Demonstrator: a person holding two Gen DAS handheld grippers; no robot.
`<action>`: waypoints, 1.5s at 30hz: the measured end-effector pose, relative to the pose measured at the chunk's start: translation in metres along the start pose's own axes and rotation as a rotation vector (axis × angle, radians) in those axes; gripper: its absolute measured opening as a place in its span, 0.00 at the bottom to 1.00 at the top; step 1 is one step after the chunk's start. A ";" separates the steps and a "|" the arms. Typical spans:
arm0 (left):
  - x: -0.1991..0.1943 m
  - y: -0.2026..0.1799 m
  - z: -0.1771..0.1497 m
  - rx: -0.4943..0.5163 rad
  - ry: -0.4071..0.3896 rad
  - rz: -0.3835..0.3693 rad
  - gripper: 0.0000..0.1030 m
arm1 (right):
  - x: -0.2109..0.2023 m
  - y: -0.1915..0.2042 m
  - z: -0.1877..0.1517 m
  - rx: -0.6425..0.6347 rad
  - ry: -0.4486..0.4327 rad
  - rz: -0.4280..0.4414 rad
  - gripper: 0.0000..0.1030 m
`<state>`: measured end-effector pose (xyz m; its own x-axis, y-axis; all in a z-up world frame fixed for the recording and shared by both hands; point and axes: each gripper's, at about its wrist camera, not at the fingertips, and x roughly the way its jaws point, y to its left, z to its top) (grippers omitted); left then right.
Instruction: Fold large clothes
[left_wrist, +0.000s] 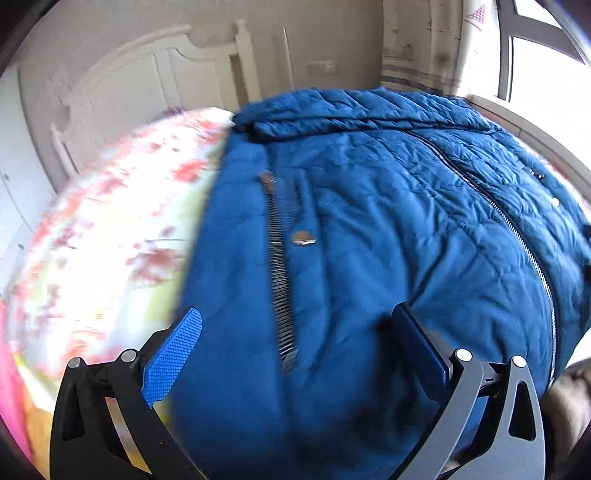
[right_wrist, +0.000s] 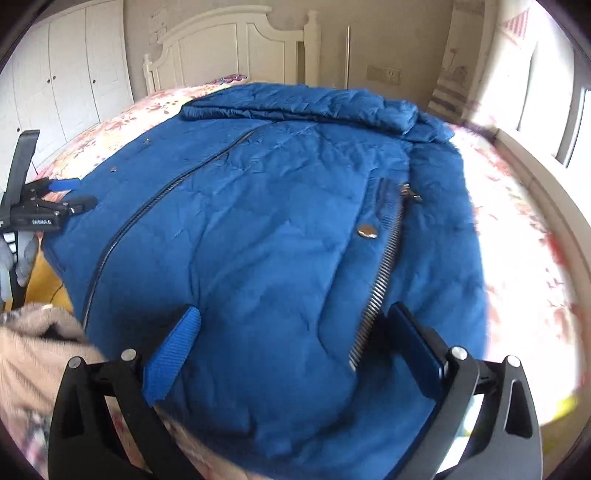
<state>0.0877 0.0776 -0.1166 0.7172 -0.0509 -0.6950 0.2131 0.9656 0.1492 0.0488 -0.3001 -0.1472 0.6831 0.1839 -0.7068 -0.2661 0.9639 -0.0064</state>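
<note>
Floral bedding (right_wrist: 517, 229) carried a puffy blue zipped jacket (right_wrist: 280, 229) filling mid-frame, both the left gripper (left_wrist: 295, 332) and the right gripper (right_wrist: 291, 328) spread wide above it.

The jacket (right_wrist: 280, 229) lies spread on the bed (right_wrist: 517, 229), collar toward the headboard (right_wrist: 229, 48) behind it. The wardrobe (right_wrist: 66, 74) stands left of the headboard, the window (right_wrist: 554, 122) to the right. Each hand-held gripper (left_wrist: 295, 332) (right_wrist: 291, 328) sits over the jacket's near edge.

Blue quilted jacket (right_wrist: 280, 221) on a pink-and-white floral bedspread (right_wrist: 517, 229).
</note>
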 end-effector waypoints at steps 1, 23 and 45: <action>-0.006 0.005 -0.004 0.005 -0.009 0.019 0.96 | -0.009 -0.004 -0.007 -0.002 -0.010 -0.022 0.97; -0.018 0.053 -0.072 -0.215 0.040 -0.187 0.84 | -0.008 -0.043 -0.080 0.280 0.047 0.089 0.50; -0.035 0.023 -0.056 -0.091 -0.030 -0.192 0.48 | -0.041 -0.031 -0.069 0.241 -0.102 0.135 0.21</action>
<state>0.0301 0.1164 -0.1283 0.6890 -0.2426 -0.6830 0.2882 0.9563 -0.0490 -0.0178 -0.3509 -0.1674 0.7207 0.3199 -0.6150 -0.1978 0.9452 0.2598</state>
